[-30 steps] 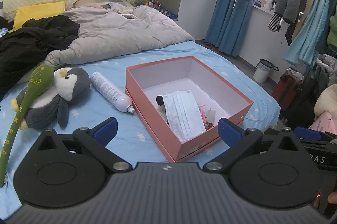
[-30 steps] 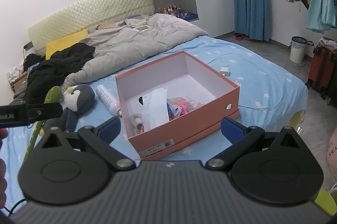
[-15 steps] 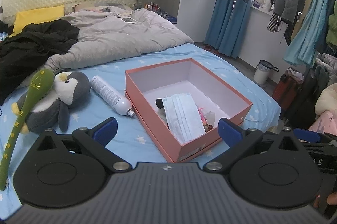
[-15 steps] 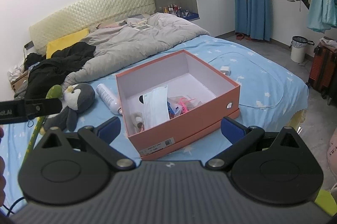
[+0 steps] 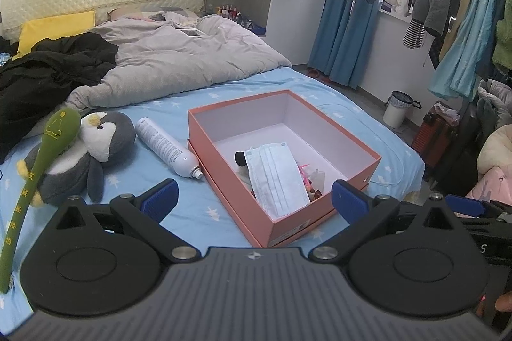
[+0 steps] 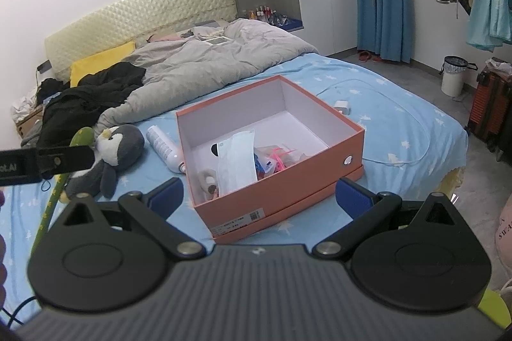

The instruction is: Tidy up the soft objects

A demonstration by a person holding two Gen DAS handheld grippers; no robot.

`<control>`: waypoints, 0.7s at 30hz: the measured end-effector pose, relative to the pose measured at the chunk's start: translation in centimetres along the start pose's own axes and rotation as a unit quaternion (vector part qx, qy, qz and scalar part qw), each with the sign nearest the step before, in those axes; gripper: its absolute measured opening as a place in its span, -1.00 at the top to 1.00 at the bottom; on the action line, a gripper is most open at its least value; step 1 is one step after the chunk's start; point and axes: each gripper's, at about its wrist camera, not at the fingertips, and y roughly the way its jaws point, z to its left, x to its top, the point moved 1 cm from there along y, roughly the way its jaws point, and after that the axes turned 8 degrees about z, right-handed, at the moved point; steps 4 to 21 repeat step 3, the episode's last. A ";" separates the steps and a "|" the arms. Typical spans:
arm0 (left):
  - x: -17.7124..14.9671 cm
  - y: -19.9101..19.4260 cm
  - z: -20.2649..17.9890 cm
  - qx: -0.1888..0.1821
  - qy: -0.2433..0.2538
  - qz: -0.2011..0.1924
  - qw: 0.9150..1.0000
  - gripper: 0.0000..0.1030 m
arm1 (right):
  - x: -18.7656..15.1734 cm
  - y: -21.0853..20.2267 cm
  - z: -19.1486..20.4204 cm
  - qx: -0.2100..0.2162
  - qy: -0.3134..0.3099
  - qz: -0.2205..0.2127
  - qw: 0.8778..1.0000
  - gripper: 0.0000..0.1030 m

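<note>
A grey and white penguin plush (image 5: 80, 152) lies on the blue bed sheet at the left, with a long green soft stick (image 5: 35, 177) across it; both also show in the right wrist view, the penguin (image 6: 112, 155) left of the box. An open orange box (image 5: 320, 209) holds a light blue face mask (image 5: 276, 177) and small items; it also shows in the right wrist view (image 6: 288, 190). My left gripper (image 5: 254, 197) is open and empty, above the box's near corner. My right gripper (image 6: 260, 197) is open and empty in front of the box.
A white spray can (image 5: 166, 149) lies between the penguin and the box. A grey duvet (image 5: 179, 62), black clothes (image 5: 41, 75) and a yellow pillow (image 5: 54, 27) cover the far bed. A white cable (image 6: 384, 123) and charger lie right of the box. Hanging clothes, a bin (image 5: 400, 109) stand at right.
Both views have drawn back and lifted slightly, so the box and penguin sit a little farther off. Both grippers stay open and empty.
</note>
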 end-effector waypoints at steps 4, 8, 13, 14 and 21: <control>0.0 0.0 0.0 0.000 -0.001 0.000 1.000 -1.00 | 0.0 0.0 0.0 0.001 -0.001 0.000 1.000 -1.00; 0.0 0.0 0.0 0.000 -0.001 0.000 1.000 -1.00 | 0.0 0.0 0.0 0.001 -0.001 0.000 1.000 -1.00; 0.0 0.0 0.0 0.000 -0.001 0.000 1.000 -1.00 | 0.0 0.0 0.0 0.001 -0.001 0.000 1.000 -1.00; 0.0 0.0 0.0 0.000 -0.001 0.000 1.000 -1.00 | 0.0 0.0 0.0 0.001 -0.001 0.000 1.000 -1.00; 0.0 0.0 0.0 0.000 -0.001 0.000 1.000 -1.00 | 0.0 0.0 0.0 0.001 -0.001 0.000 1.000 -1.00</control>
